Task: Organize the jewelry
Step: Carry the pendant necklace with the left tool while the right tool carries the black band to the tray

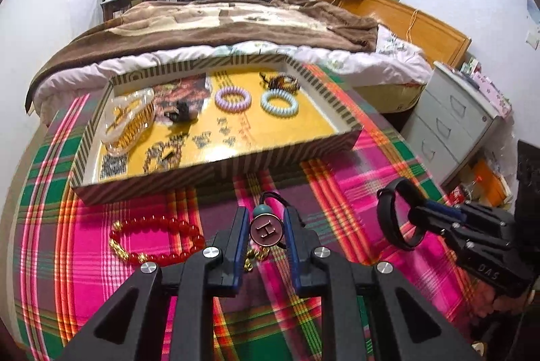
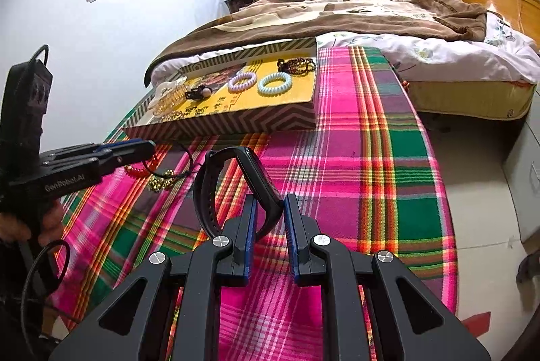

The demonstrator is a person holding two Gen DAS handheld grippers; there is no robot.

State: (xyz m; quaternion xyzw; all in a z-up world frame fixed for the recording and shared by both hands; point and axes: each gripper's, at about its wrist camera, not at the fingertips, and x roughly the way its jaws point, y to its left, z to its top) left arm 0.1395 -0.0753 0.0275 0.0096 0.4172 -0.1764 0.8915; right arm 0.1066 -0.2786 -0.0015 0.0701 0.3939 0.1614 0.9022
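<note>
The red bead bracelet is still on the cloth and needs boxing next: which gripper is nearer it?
Left. The left gripper, shut on the H pendant, hangs just beside the red bead bracelet; the right gripper, holding the black wristband, is farther off.

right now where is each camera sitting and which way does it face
Left wrist: rides the left gripper, angled down over the plaid tablecloth toward the tray and bed; own fingers clamp a round H pendant; the right gripper shows at right.
Right wrist: rides the right gripper, facing the same way; own fingers clamp a black wristband; the left gripper and a hand show at left.
Shared: tray, tablecloth, red bead bracelet, wristband, both grippers.
</note>
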